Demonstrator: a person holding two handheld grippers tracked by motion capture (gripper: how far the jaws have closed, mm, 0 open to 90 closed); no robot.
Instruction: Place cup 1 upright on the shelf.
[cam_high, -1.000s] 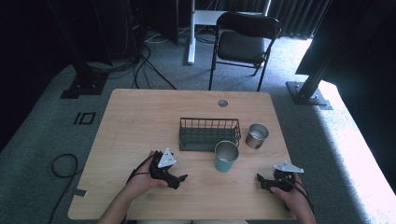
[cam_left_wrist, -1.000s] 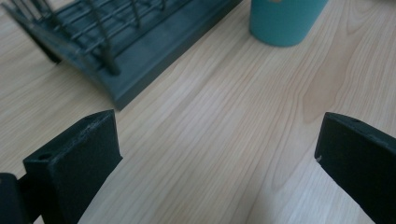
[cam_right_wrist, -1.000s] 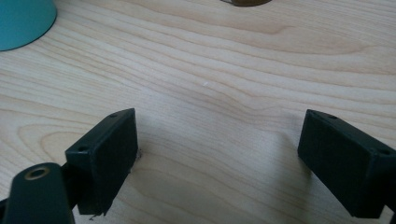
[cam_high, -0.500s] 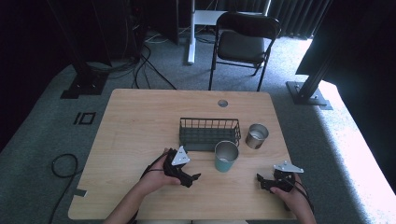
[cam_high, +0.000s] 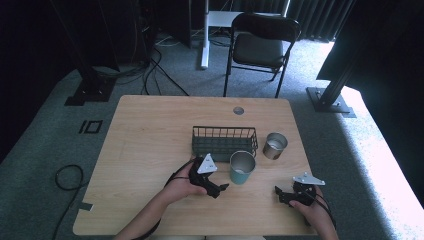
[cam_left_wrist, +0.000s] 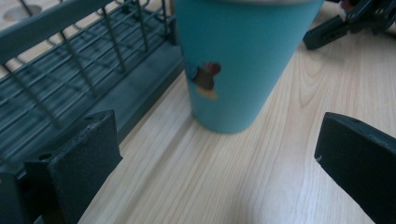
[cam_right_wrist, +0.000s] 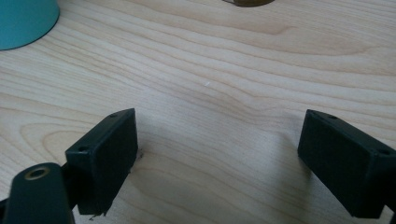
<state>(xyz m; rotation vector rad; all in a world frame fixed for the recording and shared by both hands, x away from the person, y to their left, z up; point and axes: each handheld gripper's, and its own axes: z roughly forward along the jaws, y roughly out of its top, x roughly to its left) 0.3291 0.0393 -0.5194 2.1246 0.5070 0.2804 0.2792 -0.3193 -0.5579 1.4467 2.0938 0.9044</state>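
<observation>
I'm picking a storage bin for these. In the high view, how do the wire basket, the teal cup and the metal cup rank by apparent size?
1. Wire basket, clearly the largest.
2. Teal cup.
3. Metal cup, smallest; it stands slightly farther from the camera, so the gap with the teal cup is unsure.

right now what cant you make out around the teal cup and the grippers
- Teal cup: its rim is cut off by the top edge of the left gripper view; the small picture on its side is blurred.
- Inside of the cup: too small in the high view to tell whether it holds anything.
- Steel cup: only a sliver at the top edge of the right gripper view.
- Wire basket: its contents are too small to judge.
</observation>
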